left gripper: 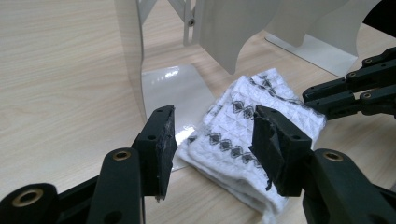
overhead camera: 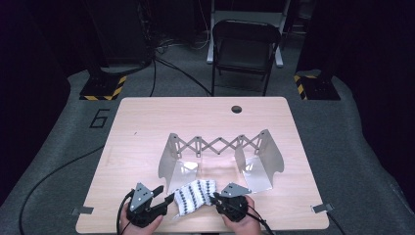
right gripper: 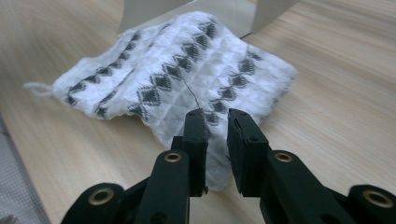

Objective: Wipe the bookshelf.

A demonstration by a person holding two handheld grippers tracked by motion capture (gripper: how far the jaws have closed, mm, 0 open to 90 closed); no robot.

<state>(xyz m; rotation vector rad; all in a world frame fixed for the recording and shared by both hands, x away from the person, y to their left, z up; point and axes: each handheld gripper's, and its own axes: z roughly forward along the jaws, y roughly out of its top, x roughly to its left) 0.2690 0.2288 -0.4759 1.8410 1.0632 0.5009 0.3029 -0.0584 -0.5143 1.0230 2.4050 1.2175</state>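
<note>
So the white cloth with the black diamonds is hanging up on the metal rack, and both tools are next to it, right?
Not quite. The cloth is not hanging on the metal rack; it lies folded on the table in front of it, as the high view shows. The left tool and right tool are indeed next to it.

Your high view looks forward and down on the whole worktop [overhead camera: 147, 122] from above your side. Each tongs camera sits low and close, looking along its own jaws. All three share the folded cloth [overhead camera: 195, 196] [left gripper: 252, 135] [right gripper: 177, 74].
</note>
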